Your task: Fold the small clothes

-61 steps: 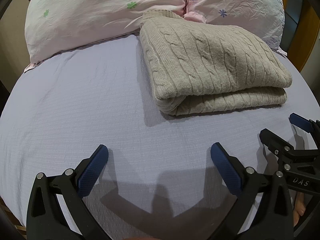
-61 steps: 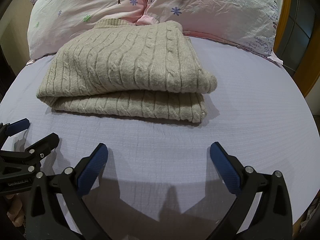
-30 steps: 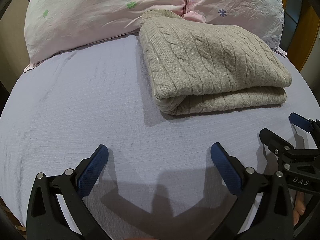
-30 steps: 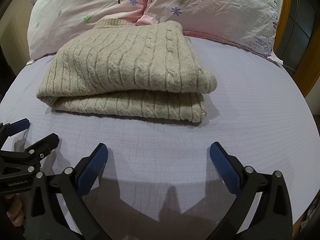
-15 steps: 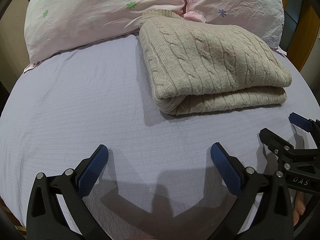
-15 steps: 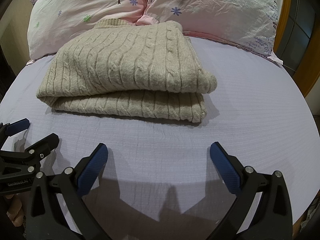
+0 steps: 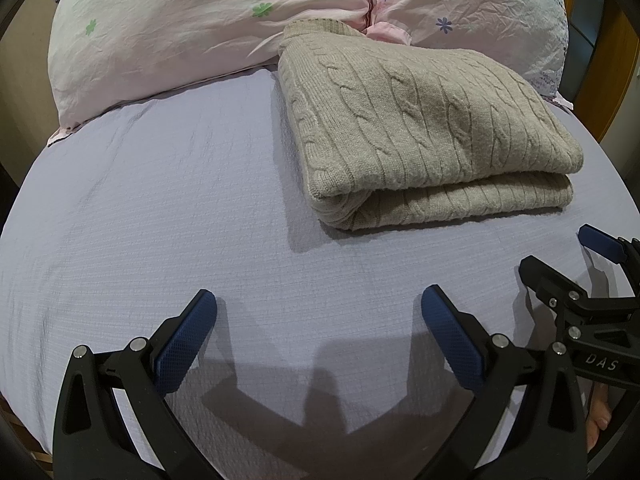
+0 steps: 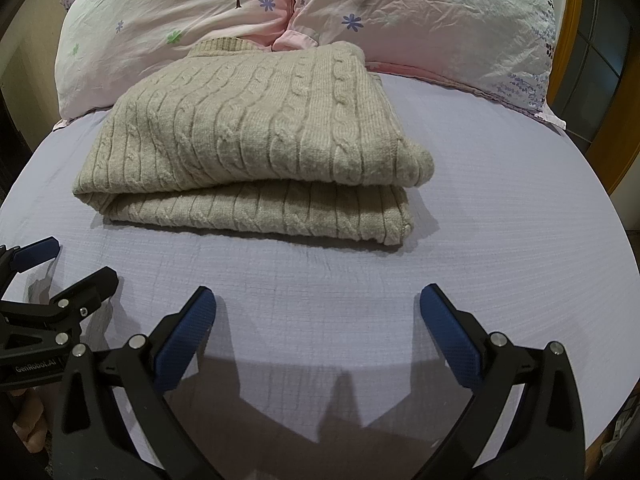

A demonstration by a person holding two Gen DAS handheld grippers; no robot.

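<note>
A beige cable-knit sweater [image 8: 256, 136] lies folded on the bed [image 8: 480, 208], doubled over so two thick layers stack with the rounded fold facing the cameras. Its long axis runs across the bed from side to side, and its ribbed neckline [image 8: 218, 45] points away toward the head of the bed, touching the two pink floral pillows [image 8: 420, 12] that lean there side by side. The cable ribs run from the near fold back toward the pillows. The bed wears a pale lavender sheet [image 7: 140, 208], smooth but for faint creases on the left side. A wooden frame [image 8: 568, 40] edges the bed on the right, with darker panels beyond it. Bare sheet stretches to the left of the sweater and in front of it. The left tool [image 7: 318, 316] and right tool [image 8: 318, 314] both hover low over the near sheet, side by side, each with its blue-padded fingers spread wide apart and holding nothing, well short of the sweater's near fold.
</note>
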